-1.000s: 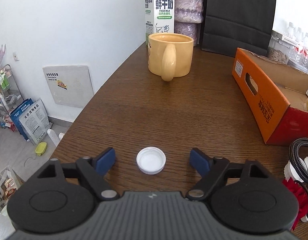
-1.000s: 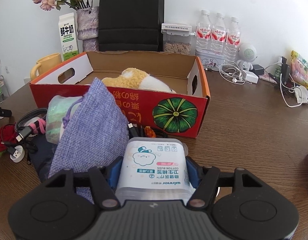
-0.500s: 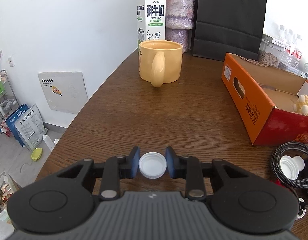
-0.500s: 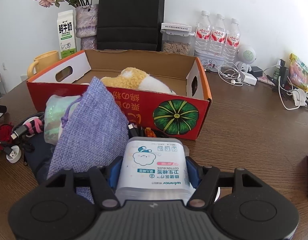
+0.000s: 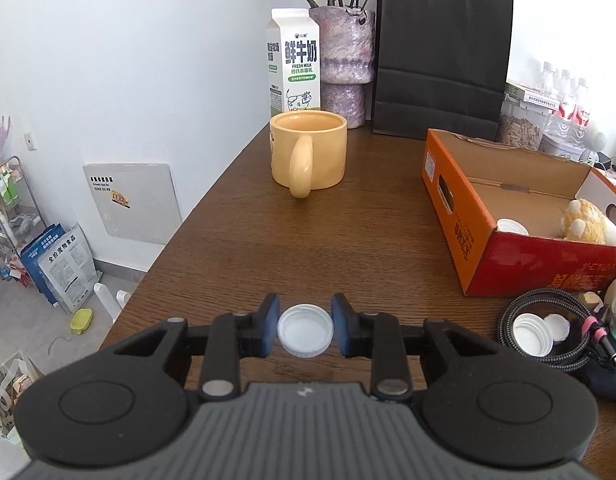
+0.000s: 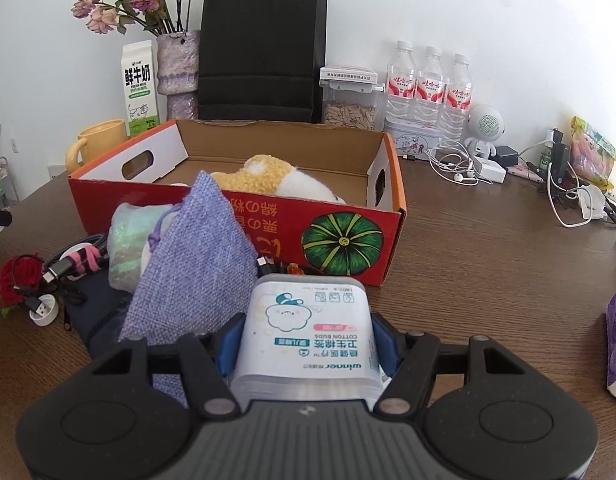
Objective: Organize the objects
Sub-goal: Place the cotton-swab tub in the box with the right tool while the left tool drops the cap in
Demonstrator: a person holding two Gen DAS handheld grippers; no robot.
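My left gripper [image 5: 305,330] is shut on a white bottle cap [image 5: 305,330] and holds it above the wooden table [image 5: 348,232]. My right gripper [image 6: 306,340] is shut on a white cotton buds box [image 6: 308,332], held in front of the orange cardboard box [image 6: 348,236]. The cardboard box also shows in the left wrist view [image 5: 460,220]; a plush toy [image 5: 588,224] and a white cap [image 5: 512,226] lie inside it. A purple cloth pouch [image 6: 196,264] leans against the box front.
A yellow mug [image 5: 308,156], milk carton [image 5: 294,76], vase [image 5: 342,60] and black paper bag [image 5: 440,60] stand at the back. Coiled cable with white caps [image 5: 536,330] lies at right. Water bottles [image 6: 428,80], earphones [image 6: 456,164] and chargers crowd the far right.
My left gripper closed on the white cap and lifted it off the table. The right gripper kept its hold on the cotton buds box and rose slightly.
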